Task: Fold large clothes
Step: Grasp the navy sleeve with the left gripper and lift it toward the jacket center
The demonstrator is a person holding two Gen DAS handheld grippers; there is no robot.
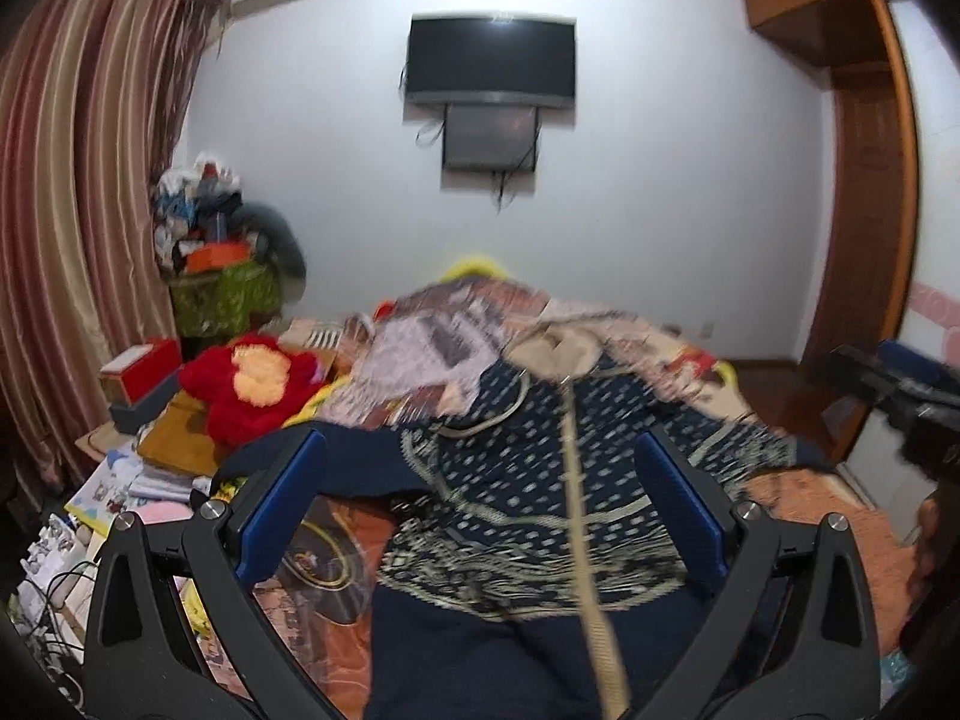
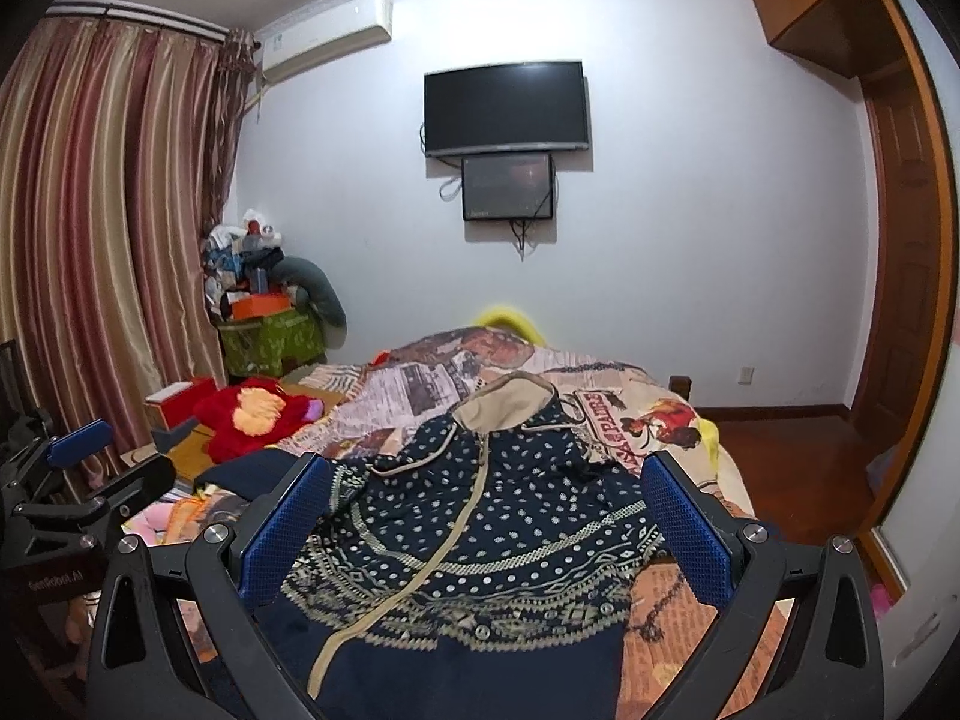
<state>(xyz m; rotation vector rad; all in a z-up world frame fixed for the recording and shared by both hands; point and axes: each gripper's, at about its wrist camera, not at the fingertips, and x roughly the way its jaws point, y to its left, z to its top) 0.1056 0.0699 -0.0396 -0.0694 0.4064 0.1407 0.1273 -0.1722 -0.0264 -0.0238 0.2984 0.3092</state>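
In the left wrist view, the left hand-held gripper is hanging released, its 2 blue pads spread wide and gripping nothing, above a navy patterned garment that is lying spread on the bed; this looks like the opening step, with no fold made yet, so the next move is probably calling for lowering onto a sleeve or edge. In the right wrist view, the right hand-held gripper is likewise gaping above the same garment. The bed is wearing a busy printed cover, and a television, striped curtains and a red plush toy are filling the room.
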